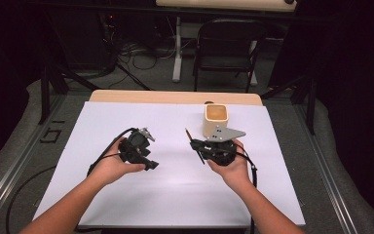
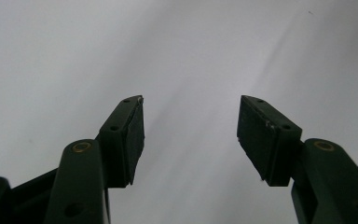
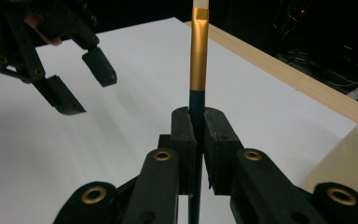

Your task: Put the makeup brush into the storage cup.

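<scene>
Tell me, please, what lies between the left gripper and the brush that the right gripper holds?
Only bare white sheet, in the high view, separates the left gripper from the brush.

Both forearms are bare, with no sleeves in view; the left gripper (image 1: 137, 146) is black, with a small grey plate on top and a black cable looping from it; the right gripper (image 1: 214, 146) is black under a grey three-cornered plate dotted with holes; brass-ringed pivots mark the black jaws, whose flat pads (image 2: 261, 135) carry small screws.

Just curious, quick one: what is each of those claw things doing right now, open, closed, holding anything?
Left gripper: open, nothing between its jaws.
Right gripper: closed on a thin brush with a gold ferrule, near the cream cup.
</scene>
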The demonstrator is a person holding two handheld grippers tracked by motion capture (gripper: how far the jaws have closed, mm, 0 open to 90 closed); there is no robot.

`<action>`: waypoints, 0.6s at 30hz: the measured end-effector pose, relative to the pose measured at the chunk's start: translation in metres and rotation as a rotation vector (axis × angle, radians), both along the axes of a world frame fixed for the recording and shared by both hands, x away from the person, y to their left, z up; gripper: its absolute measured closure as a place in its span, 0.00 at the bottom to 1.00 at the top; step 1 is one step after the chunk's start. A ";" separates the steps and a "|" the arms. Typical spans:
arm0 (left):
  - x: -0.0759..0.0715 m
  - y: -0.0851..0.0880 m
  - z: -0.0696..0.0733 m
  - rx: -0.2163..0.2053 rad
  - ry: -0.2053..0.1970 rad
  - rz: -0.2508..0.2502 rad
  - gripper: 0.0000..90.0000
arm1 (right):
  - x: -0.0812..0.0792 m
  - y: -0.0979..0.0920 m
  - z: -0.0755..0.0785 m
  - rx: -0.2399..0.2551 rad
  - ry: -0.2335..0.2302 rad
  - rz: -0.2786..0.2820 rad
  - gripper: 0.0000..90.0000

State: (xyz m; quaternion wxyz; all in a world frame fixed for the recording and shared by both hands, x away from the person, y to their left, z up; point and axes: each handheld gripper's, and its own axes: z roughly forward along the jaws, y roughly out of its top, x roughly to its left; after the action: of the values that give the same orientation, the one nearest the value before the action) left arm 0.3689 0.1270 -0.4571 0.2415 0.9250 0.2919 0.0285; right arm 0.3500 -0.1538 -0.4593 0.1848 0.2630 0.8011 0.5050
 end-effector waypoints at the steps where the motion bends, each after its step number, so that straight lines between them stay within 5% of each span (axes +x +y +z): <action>1: 0.000 0.001 0.000 -0.006 -0.003 0.001 0.47 | 0.000 0.000 0.001 0.008 -0.001 -0.002 0.93; 10: 0.000 0.013 0.001 -0.063 -0.022 0.037 0.47 | 0.003 -0.005 0.002 0.041 0.007 -0.020 0.93; 18: -0.002 0.026 0.000 -0.121 -0.072 0.067 0.46 | 0.007 -0.011 0.004 0.118 0.033 -0.039 0.93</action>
State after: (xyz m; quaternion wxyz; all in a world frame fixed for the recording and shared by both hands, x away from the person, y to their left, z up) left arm 0.3674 0.1525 -0.4568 0.3061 0.8968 0.3151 0.0522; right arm 0.3566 -0.1649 -0.4554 0.1655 0.2970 0.7678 0.5431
